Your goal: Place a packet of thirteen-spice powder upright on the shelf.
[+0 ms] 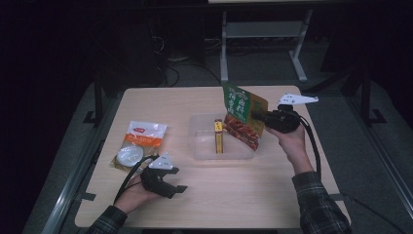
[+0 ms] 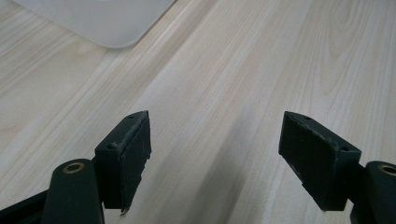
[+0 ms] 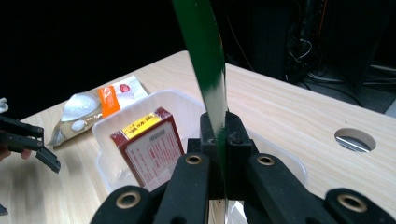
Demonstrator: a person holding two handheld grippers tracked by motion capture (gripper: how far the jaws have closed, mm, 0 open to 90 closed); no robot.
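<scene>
My right gripper (image 1: 259,117) is shut on a green and orange snack pouch (image 1: 243,116), which hangs tilted over the right end of a clear plastic tub (image 1: 202,151). In the right gripper view the pouch (image 3: 205,70) stands edge-on, pinched between the black jaws (image 3: 219,140). Inside the tub a dark red box with a yellow label (image 1: 218,136) stands on edge, and in the right gripper view that box (image 3: 149,144) is near the tub's wall (image 3: 105,135). My left gripper (image 1: 178,187) rests low at the table's front left, jaws open and empty (image 2: 215,154).
An orange and white packet (image 1: 139,144) lies at the table's left, just beyond the left gripper; the right gripper view shows it too (image 3: 93,107). A round cable hole (image 3: 355,139) sits in the tabletop to the right. A tub corner (image 2: 112,23) lies ahead of the left jaws.
</scene>
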